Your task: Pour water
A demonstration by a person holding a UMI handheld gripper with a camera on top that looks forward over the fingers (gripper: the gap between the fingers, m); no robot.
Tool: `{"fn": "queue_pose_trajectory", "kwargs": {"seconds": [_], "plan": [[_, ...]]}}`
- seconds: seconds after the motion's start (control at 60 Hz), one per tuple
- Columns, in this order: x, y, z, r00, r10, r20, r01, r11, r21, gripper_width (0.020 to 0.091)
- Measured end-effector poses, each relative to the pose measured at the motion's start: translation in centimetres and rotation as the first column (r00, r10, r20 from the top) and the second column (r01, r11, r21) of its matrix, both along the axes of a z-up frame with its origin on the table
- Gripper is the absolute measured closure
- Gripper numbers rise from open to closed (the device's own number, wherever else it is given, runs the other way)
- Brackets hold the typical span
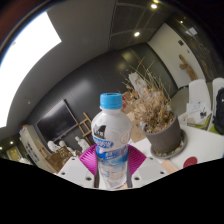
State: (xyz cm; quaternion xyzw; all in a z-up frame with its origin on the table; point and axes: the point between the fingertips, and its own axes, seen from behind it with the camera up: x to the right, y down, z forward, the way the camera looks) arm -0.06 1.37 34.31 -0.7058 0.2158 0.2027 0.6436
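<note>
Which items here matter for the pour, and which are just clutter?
For the job:
- water bottle, blue cap on, upright, between the gripper fingers

Just about:
- pot of dried plants, beyond the bottle on the white table
- dark chair behind

No receiving cup shows.

Bottle [111, 140] before plant pot [162, 133], upon table [205, 148]

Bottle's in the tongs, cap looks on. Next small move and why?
Probably carry the bottle toward a cup before tilting: it stands upright in the tongs, its blue cap on, and no cup shows, only a potted plant beyond it.
</note>
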Motion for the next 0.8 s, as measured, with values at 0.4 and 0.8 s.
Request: {"fn": "queue_pose_trajectory", "kwargs": {"seconds": [0.4, 0.8], "plan": [[20.7, 0.3, -18.5, 0.87, -0.031, 0.492, 0.166, 0.958, -0.234, 0.0742], [22.7, 0.7, -28.2, 0.868, 0.047, 0.495, 0.121, 0.946, -0.302, 0.0657]]}}
